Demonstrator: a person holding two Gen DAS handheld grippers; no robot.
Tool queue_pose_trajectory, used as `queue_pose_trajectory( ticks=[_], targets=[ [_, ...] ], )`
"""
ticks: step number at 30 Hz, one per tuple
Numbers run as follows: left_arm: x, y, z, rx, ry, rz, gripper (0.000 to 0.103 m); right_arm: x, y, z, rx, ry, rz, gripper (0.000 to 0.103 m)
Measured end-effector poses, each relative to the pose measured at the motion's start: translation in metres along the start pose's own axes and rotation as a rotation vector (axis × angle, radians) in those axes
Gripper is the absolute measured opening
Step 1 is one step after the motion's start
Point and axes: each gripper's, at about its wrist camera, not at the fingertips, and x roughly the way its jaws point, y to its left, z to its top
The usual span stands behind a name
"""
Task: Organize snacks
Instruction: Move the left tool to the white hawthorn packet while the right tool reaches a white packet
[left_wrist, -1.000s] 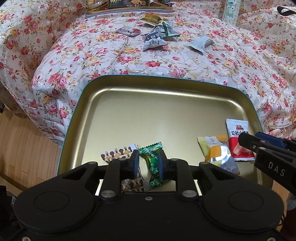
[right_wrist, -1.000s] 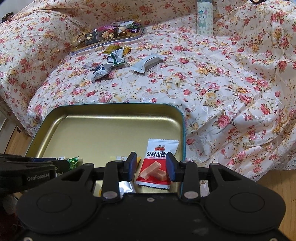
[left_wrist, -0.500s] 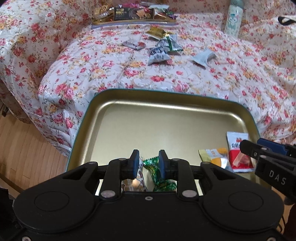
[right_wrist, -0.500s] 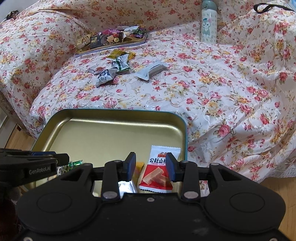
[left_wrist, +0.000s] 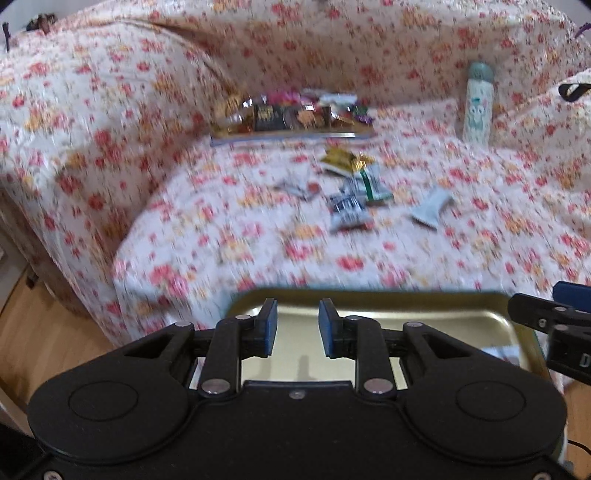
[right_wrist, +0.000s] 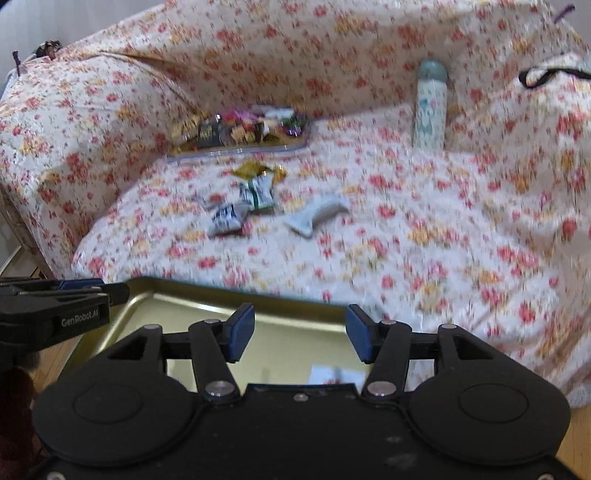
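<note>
A gold tin tray lies at the near edge of the flowered sofa. My left gripper hangs above it, its jaws opening with nothing between them. My right gripper is also above the tray, jaws opening and empty; a white wrapper shows under it. Several loose snack packets lie on the sofa seat further back. A grey packet lies to their right. The snacks dropped in the tray are mostly hidden by the grippers.
A second tray full of snacks sits against the sofa back. A pale bottle stands at the right. Wooden floor lies left of the sofa. The picture is blurred.
Both grippers have risen and tilted up from the tray, leaving the green candy and the red packet in it. Both pairs of jaws have widened, the right more.
</note>
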Motion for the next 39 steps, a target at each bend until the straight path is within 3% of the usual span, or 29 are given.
queue_pose_trajectory(
  ticks=[5,9,13,39],
  targets=[
    [0.008,0.006,0.017,-0.009,-0.041,0.001,0.035,0.002,0.004,0.014,-0.022,-0.075,-0.002,0.059],
    [0.016,0.009,0.03,0.001,-0.088,0.044,0.036,0.005,0.007,0.026,-0.046,-0.125,-0.037,0.061],
    [0.029,0.012,0.043,0.014,-0.081,0.054,0.036,0.016,0.009,0.041,-0.061,-0.144,-0.058,0.063],
    [0.167,0.02,0.094,0.002,0.099,0.062,0.036,0.14,0.0,0.09,-0.015,0.043,-0.026,0.054]
  ],
)
